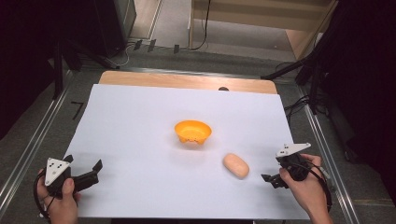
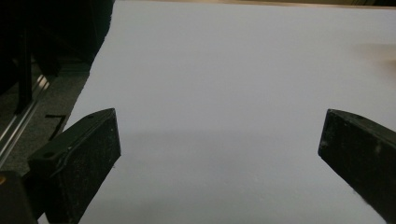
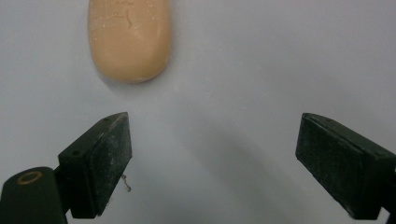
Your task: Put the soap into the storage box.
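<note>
An orange bowl (image 1: 193, 132) stands near the middle of the white sheet (image 1: 140, 121). A tan, potato-shaped lump (image 1: 236, 165) lies to its front right. My right gripper (image 1: 273, 174) is held low just right of the lump, open, with nothing between its jaws. In the right gripper view the lump (image 3: 128, 39) lies ahead and to the left of the open right gripper (image 3: 212, 135), apart from it. My left gripper (image 1: 84, 162) rests at the sheet's front left corner, open and empty. In the left gripper view, bare white sheet (image 2: 224, 70) shows between the spread jaws of the left gripper (image 2: 219, 133).
The white sheet covers most of a wooden table (image 1: 187, 80), whose far edge shows bare. Metal rails (image 1: 28, 149) run along both sides of the table. Dark stands and cables (image 1: 299, 70) sit beyond the far corners.
</note>
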{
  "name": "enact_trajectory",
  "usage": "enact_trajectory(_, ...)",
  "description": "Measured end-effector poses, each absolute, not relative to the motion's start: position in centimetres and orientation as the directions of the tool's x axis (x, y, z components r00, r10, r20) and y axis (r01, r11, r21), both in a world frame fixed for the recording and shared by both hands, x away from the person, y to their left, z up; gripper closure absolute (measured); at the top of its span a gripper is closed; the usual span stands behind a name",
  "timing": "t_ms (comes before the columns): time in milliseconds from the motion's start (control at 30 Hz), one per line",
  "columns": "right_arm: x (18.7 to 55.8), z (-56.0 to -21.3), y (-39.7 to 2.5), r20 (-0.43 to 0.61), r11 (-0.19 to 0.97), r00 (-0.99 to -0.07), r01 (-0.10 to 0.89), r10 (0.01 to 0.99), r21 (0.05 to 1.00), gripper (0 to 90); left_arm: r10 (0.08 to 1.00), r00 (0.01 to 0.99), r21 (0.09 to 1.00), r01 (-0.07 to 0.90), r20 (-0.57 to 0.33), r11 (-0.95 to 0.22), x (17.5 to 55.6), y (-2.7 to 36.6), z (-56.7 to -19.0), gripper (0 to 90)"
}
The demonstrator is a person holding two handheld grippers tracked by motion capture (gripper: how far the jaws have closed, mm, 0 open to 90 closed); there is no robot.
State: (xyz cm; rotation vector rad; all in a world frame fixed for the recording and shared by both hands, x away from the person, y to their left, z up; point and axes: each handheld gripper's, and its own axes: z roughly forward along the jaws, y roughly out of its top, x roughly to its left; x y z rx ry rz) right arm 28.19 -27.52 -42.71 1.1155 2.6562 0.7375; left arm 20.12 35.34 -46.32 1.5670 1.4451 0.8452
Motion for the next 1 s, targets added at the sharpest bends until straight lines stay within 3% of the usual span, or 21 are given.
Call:
enact_trajectory(367, 29.6, -42.1, -25.4, 0.040, 0.666, -0.727, 0.649, 0.686, 0.367, 10.2, 0.992, 0.117, 0.899, 0.438, -0.053, -0.004, 20.1, 35.3, -46.3, 0.0)
enact_trajectory(1000, 30.8, -41.9, -21.3, 0.055, 0.711, -0.750, 0.645, 0.659, 0.279, 10.8, 0.992, 0.117, 0.899, 0.438, -0.050, -0.006, 20.1, 35.3, -46.3, 0.0)
